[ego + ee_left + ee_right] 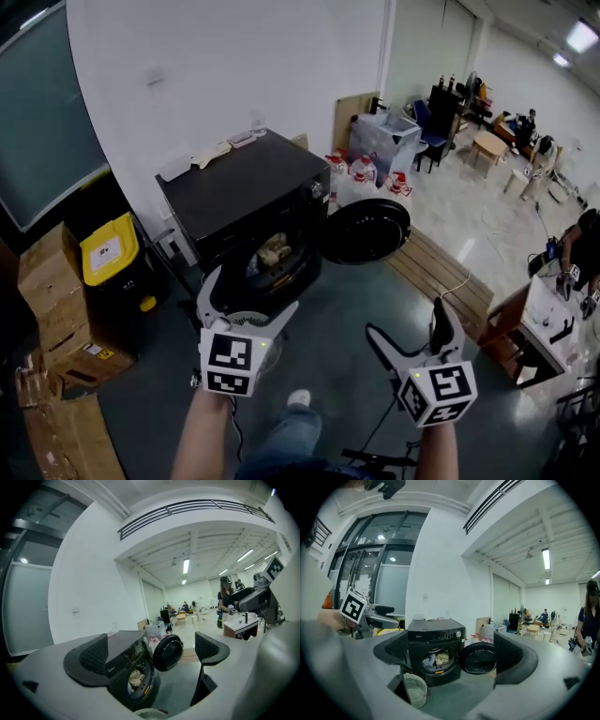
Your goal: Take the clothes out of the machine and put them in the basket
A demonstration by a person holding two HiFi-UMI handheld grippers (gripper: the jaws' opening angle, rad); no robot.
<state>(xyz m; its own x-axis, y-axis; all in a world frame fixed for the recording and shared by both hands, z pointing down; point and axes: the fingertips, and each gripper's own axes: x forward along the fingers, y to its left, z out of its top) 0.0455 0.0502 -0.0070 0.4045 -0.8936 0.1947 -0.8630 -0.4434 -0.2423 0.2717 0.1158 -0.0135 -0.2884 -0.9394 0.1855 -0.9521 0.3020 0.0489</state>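
While door point(364, 232) gapes, machine point(244, 186) holds clothes point(274, 250).

The left gripper point(253, 291) has pale grey curved fingers. The right gripper point(405, 317) has darker ones edged in white. In the gripper views both show black ribbed pads point(96, 654) set in smooth grey shells. Each carries a white cube point(230, 364) printed with black square markers. Thin black cables point(234, 433) trail from them. The person wears blue jeans point(286, 441) and a white shoe point(298, 398).

White wall point(234, 56), grey floor point(347, 309), ceiling strip lights point(186, 566).
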